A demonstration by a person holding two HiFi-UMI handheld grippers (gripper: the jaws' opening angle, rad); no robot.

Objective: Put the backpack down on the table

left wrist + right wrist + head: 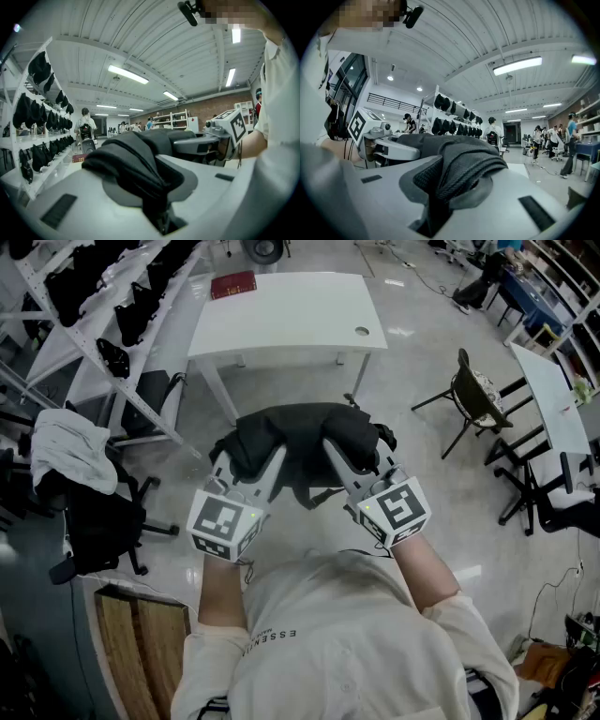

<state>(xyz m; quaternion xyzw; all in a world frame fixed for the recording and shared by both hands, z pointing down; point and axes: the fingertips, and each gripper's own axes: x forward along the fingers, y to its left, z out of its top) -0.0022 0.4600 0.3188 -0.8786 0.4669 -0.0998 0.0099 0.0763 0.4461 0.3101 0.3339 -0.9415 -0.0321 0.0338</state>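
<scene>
**Workshop floor below, backpack [305,442] not yet on the bench [309,324]**

Glossy floor underneath, white bench just ahead, a red book [232,284] on its far corner. The black backpack hangs in mid-air short of it. The left hand-held gripper [255,463] and right hand-held gripper [343,461] are each clamped on a fold of its fabric. The danger: slack cloth could slip from those pinches, or a dangling strap could snag the bench edge.

Cream shirt [356,643], small dark lettering, pale grey left gripper [272,456] and right gripper [336,448], black-and-white marker cubes [225,521]
</scene>
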